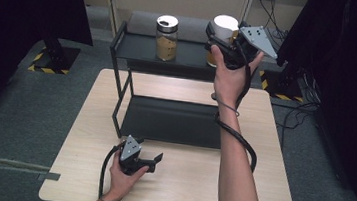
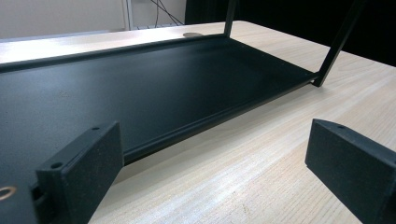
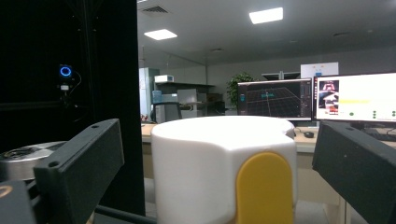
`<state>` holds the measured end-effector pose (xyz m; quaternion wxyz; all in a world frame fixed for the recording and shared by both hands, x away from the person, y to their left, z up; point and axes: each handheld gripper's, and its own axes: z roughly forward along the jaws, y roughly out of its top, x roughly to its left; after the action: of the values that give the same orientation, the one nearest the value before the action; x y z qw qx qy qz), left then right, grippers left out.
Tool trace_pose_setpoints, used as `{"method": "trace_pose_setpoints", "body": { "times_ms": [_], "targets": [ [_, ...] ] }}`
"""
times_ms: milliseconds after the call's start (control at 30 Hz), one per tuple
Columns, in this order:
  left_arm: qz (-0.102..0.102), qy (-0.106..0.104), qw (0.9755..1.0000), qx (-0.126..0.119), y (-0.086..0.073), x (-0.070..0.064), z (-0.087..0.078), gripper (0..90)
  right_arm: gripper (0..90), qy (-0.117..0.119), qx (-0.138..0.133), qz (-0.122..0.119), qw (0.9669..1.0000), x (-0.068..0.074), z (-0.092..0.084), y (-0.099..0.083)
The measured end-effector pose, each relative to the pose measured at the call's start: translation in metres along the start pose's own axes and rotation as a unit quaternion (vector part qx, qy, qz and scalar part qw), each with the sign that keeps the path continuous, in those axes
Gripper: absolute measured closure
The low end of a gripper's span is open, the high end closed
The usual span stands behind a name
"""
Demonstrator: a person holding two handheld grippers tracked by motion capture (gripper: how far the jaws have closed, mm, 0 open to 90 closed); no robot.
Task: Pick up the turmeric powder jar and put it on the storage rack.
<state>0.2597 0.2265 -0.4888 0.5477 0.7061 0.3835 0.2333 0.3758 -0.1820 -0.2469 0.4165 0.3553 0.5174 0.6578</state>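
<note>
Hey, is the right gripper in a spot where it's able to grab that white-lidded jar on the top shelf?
Probably yes. The right gripper sits at the white lid of the jar, jaws open on either side of it, nothing between. The other jar stands apart.

- Left gripper (image 1: 152,161): black body, grey three-cornered plate (image 1: 131,148) on top with small dark screw holes; a thick black cable (image 1: 105,171) loops off at 7 o'clock.
- Left gripper view: two matt black jaw blocks, square-edged; the left pad (image 2: 79,172) has small round holes along its top edge — a copper-coloured ring sits at its base.
- Right gripper (image 1: 212,35): same black build, its grey plate (image 1: 258,39) larger in view, dotted with screw holes; black cable (image 1: 238,137) running along the forearm toward 6 o'clock.
- Right gripper view: matching black pads (image 3: 84,163) with the same holes.
- Arms bare — no sleeves; a thin band (image 1: 227,107) at the right wrist.
</note>
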Motion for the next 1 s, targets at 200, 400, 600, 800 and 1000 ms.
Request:
{"method": "trace_pose_setpoints", "body": {
  "times_ms": [200, 400, 600, 800, 1000],
  "targets": [
    [0.0, 0.001, 1.0, -0.001, 0.0, 0.0, 0.0, 3.6, 2.1, 0.004, 0.001, -0.002, 1.0, 0.001, -0.007, -0.002],
    [0.0, 0.0, 1.0, 0.0, 0.0, 0.0, 0.0, 3.6, 2.0, 0.006, -0.006, 0.0, 1.0, -0.001, -0.014, -0.008],
    [0.002, 0.001, 1.0, 0.0, 0.0, -0.001, 0.0, 3.6, 2.0, 0.01, -0.011, -0.002, 0.9999, -0.003, -0.023, -0.013],
    [0.004, 0.0, 1.0, 0.0, 0.0, -0.001, 0.0, 3.6, 2.0, 0.012, -0.018, 0.0, 0.9998, -0.007, -0.031, -0.018],
    [0.005, 0.001, 1.0, -0.001, 0.0, -0.001, 0.0, 3.6, 2.0, 0.018, -0.019, -0.002, 0.9997, -0.011, -0.04, -0.022]
  ]
}}
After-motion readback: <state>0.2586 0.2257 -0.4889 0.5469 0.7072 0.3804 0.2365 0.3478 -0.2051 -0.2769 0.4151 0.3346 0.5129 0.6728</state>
